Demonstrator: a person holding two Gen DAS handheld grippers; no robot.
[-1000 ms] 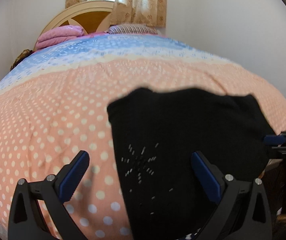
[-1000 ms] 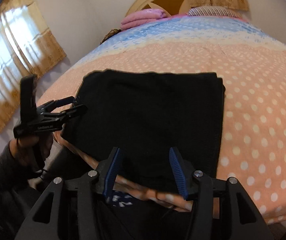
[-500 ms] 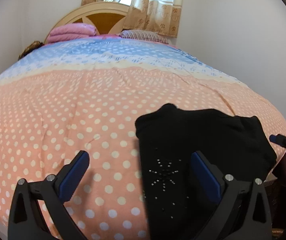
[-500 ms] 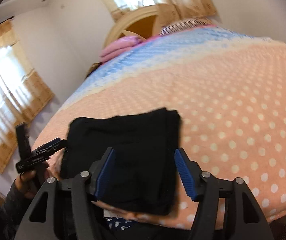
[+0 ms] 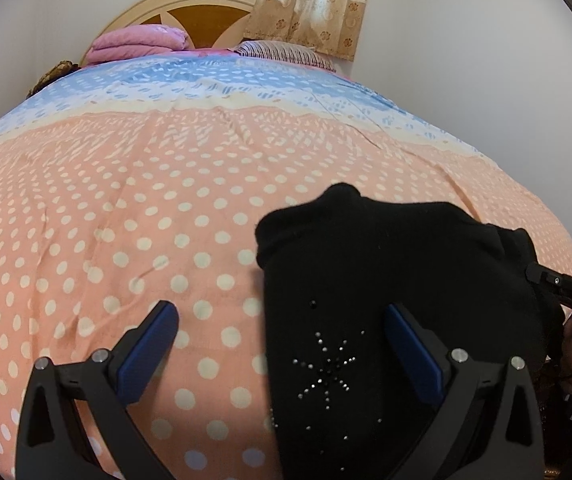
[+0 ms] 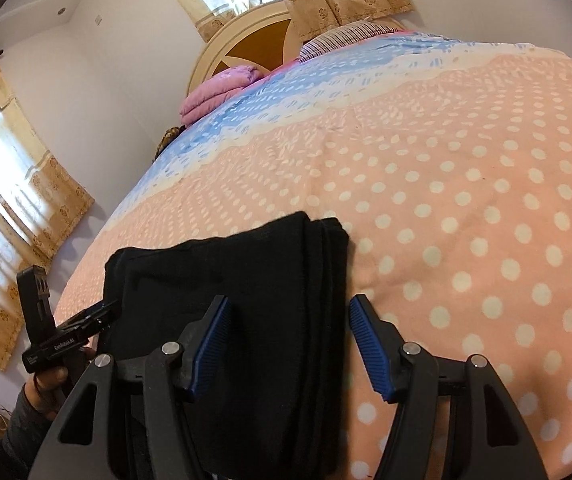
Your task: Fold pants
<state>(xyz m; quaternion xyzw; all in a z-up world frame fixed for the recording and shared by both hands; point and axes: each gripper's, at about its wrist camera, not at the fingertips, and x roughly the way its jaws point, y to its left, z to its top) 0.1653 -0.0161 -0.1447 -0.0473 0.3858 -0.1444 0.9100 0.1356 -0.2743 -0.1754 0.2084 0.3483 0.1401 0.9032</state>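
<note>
— Item one?
— Black pants [image 5: 386, 300], folded to a thick packet, lying on the polka-dot bedspread [image 5: 125, 220] near its near edge. Rhinestone starburst showing on the top layer, left wrist view.

— Position against the left gripper [image 5: 281, 344]?
— Jaws spread wide, gripping nothing. Left pad over bare bedspread at 9 o'clock of the packet's edge; right pad over black cloth. Packet filling the frame from 12 round to 5 o'clock of the gripper's midpoint. Touching the cloth or hovering above it: cannot tell.

— And the right gripper [image 6: 290, 344]?
— Likewise spread, nothing pinched. Stacked fold edges of the pants [image 6: 245, 300] running straight between the pads, from 12 down to 6 o'clock. Left pad over the cloth, right pad over bedspread [image 6: 466, 200] just beside the folded edge.

— Each gripper seen from the other side?
— Left gripper [image 6: 97, 316] at 9 o'clock of the packet, tip touching or just beside the cloth's corner. Right gripper [image 5: 542, 274] at 3 o'clock in the left view, tip at the cloth's far side; jaw state there too small to judge.

— Remaining stock?
— Pink folded blanket [image 5: 137, 42], striped pillow [image 5: 286, 52], wooden headboard [image 5: 197, 12], patterned curtain [image 5: 306, 4], all at 12 o'clock, well apart from the pants.
</note>
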